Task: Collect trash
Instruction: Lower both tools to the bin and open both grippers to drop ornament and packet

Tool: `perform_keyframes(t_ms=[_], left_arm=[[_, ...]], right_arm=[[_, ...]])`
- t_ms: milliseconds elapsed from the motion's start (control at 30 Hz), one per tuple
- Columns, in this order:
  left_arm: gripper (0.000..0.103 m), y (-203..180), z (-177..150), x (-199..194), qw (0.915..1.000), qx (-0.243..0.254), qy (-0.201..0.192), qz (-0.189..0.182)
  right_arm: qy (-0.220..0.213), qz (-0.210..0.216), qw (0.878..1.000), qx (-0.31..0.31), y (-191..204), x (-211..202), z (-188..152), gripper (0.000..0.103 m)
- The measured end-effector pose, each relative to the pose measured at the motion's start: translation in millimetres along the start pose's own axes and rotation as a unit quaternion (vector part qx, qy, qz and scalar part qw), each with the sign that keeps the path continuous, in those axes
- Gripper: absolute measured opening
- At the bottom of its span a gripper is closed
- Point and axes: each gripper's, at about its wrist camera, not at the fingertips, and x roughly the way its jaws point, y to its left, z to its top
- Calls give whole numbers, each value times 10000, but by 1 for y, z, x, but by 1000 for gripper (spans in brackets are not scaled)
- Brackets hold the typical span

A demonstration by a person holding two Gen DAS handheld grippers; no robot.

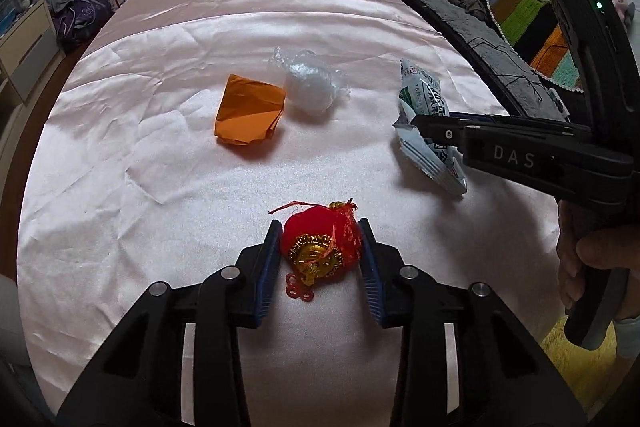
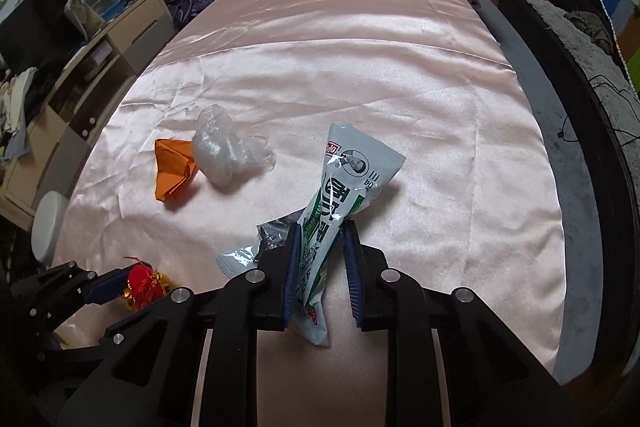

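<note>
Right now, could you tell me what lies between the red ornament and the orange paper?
Only bare pink cloth lies between the red ornament and the orange paper, as the left wrist view shows.

Both tools are matte black plastic with open triangular cut-outs and round silver pivot screws. The left tool (image 1: pixel 320 247) and the right tool (image 2: pixel 320 259) carry ribbed blue finger pads (image 1: pixel 267 267). The right tool's body bears pale "DAS" lettering and a small green light; bare skin of the right hand (image 1: pixel 580 259) shows.
</note>
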Motion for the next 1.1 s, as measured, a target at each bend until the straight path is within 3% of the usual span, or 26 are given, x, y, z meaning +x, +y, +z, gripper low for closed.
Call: perform_keyframes(t_ms=[333,1100], left_arm=[[35,6,-29,-34,9998,-20,-117,158],[35,-13,-122,-109,9995,-134,-273,-42]], right_arm=[[-200,180,9996,22,-2,-46,-34,19],[-33,723,9971,-215,23,-105,-157,19]])
